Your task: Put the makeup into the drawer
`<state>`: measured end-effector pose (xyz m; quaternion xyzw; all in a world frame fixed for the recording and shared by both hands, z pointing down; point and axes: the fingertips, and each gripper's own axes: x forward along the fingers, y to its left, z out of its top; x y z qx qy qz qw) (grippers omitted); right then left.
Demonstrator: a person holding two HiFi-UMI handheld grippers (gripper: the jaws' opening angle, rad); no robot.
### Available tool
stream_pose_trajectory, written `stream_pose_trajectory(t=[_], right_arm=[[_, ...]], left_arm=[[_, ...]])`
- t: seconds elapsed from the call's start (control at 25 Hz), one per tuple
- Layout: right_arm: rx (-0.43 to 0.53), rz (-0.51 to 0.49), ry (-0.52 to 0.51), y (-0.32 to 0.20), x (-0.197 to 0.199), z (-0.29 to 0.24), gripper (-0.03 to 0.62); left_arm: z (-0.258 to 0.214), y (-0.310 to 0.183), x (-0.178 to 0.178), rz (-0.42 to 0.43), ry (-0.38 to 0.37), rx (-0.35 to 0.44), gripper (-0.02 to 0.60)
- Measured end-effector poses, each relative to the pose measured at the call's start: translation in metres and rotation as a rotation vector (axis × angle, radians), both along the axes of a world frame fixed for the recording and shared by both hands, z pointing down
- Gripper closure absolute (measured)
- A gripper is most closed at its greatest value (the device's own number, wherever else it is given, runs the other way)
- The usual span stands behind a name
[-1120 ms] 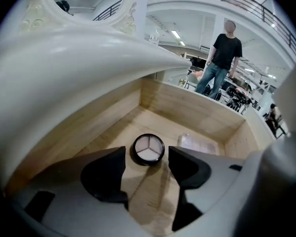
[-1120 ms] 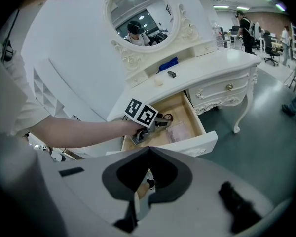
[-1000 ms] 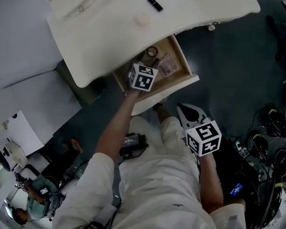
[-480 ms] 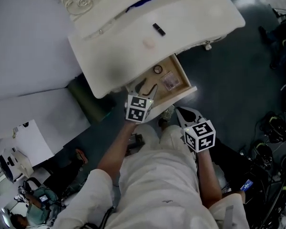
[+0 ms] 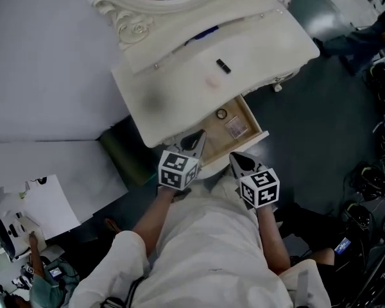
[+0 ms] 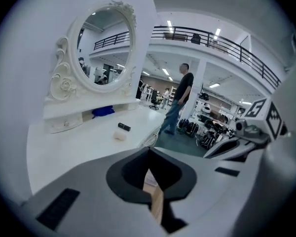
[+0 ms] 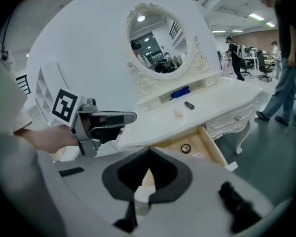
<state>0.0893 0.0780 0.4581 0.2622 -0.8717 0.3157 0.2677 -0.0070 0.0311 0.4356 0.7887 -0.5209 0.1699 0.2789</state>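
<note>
Dark floor (image 5: 308, 120) surrounds the white worktop (image 5: 173, 95) and its oval mirror (image 6: 106, 46); a black tube (image 5: 223, 66) and a small pale round piece (image 5: 213, 81) lie on top; the drawer (image 5: 252, 114) stands open below, holding a round compact (image 5: 222, 114) and a palette (image 5: 236, 129); the left hand-held gripper (image 5: 197, 136), jaws just closed on nothing, and the right hand-held gripper (image 5: 234, 157), pressed together and empty, hang before the drawer; cables (image 5: 372, 191) crowd the floor at right.

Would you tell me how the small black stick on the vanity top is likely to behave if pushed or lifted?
The black stick looks small and rigid, so it is probably light and stiff. Lying flat on the smooth white vanity top, it may slide when nudged sideways, or roll if it is round.
</note>
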Motion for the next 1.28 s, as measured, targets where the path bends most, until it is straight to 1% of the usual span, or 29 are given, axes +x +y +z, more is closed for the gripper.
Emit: stream_pose_trajectory(t=[0.12, 0.32, 0.48, 0.64, 0.96, 1.28], right_arm=[[0.015, 0.029, -0.003, 0.003, -0.01, -0.006, 0.582], [0.031, 0.072, -0.001, 0.004, -0.023, -0.011, 0.582], [0.037, 0.097, -0.001, 0.002, -0.032, -0.013, 0.582], [0.034, 0.101, 0.005, 0.007, -0.039, -0.011, 0.582], [0.025, 0.098, 0.011, 0.013, -0.043, -0.009, 0.582], [0.024, 0.08, 0.007, 0.011, -0.042, -0.013, 0.582]], left_arm=[[-0.015, 0.015, -0.005, 0.028, 0.044, 0.011, 0.571], [-0.019, 0.031, -0.016, 0.07, 0.052, 0.012, 0.572], [-0.02, 0.028, -0.025, 0.085, 0.073, -0.001, 0.572], [-0.021, 0.025, -0.035, 0.092, 0.082, -0.001, 0.572], [-0.012, 0.027, -0.048, 0.074, 0.051, -0.021, 0.572], [-0.008, 0.021, -0.061, -0.002, 0.049, -0.026, 0.572]])
